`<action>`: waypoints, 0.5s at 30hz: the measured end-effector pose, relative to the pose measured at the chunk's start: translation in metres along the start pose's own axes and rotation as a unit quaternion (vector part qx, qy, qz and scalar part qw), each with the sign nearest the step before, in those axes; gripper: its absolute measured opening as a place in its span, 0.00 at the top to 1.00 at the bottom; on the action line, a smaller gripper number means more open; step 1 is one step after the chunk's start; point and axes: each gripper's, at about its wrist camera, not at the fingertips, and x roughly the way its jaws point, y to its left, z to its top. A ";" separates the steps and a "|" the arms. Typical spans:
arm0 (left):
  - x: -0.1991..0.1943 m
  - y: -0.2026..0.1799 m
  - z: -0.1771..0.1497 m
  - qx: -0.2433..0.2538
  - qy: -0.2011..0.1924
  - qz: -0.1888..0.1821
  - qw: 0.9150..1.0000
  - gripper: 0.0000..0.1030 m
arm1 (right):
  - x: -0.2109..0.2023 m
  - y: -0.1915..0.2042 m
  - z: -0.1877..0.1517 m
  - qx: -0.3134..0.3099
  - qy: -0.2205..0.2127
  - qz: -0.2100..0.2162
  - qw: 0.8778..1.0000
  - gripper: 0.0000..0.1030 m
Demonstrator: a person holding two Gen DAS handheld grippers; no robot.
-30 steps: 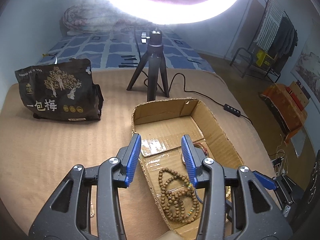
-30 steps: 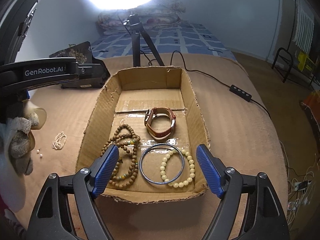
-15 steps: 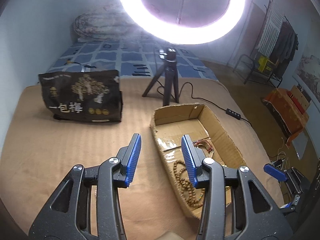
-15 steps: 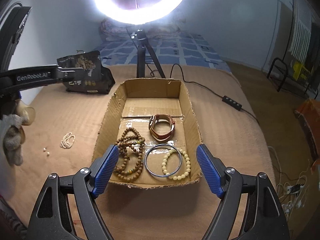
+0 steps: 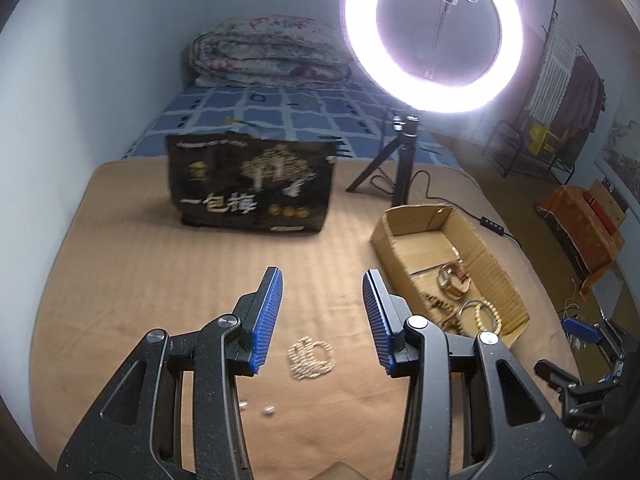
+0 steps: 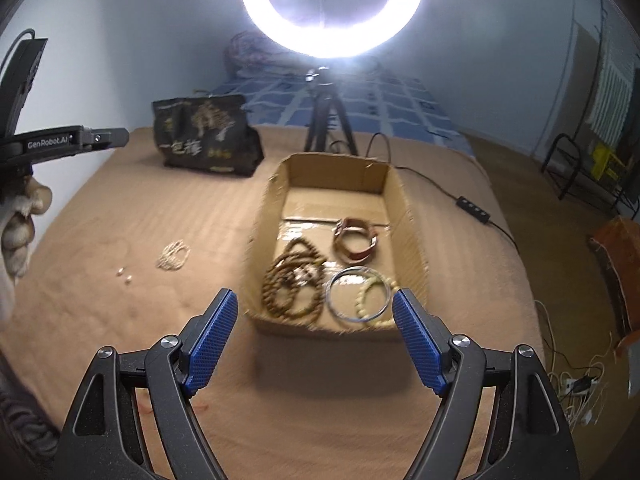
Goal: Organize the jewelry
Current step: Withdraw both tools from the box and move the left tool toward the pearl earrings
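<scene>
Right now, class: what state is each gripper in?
Left gripper: open, holding nothing, above the pearl bracelet.
Right gripper: open, holding nothing, in front of the box.

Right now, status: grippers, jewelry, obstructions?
Left gripper open, empty, above pearl bracelet. Right gripper open, empty, before cardboard box. Two loose beads outside it. Nothing in the way.

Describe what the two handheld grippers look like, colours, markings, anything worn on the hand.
Both the left gripper and the right gripper have speckled black plastic frames with triangular cut-outs, silver round pivot bolts, and blue ribbed pads on the fingers. In the right wrist view, the left gripper's black body carries white "GenRobot.AI" lettering. The hand wears a light, worn-looking glove.
</scene>
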 end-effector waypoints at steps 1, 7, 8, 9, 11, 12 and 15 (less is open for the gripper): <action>-0.001 0.007 -0.002 -0.003 0.002 0.002 1.000 0.59 | -0.003 0.004 -0.002 -0.005 -0.002 0.000 1.000 0.23; -0.002 0.057 -0.018 -0.039 0.028 0.011 0.999 0.59 | -0.010 0.019 -0.012 -0.004 -0.002 0.021 1.000 0.23; -0.002 0.064 -0.021 -0.042 0.032 0.014 0.998 0.59 | -0.010 0.022 -0.013 -0.006 -0.001 0.025 1.000 0.23; -0.003 0.070 -0.024 -0.043 0.035 0.016 0.998 0.59 | -0.010 0.026 -0.015 -0.010 0.000 0.030 1.000 0.23; -0.003 0.076 -0.030 -0.041 0.040 0.016 0.998 0.59 | -0.011 0.035 -0.018 -0.018 0.000 0.039 0.999 0.23; -0.003 0.079 -0.034 -0.039 0.045 0.018 0.998 0.59 | -0.012 0.040 -0.021 -0.023 0.001 0.045 0.999 0.23; 0.002 0.085 -0.045 -0.031 0.060 0.024 0.997 0.59 | -0.013 0.054 -0.028 -0.036 0.005 0.064 0.997 0.23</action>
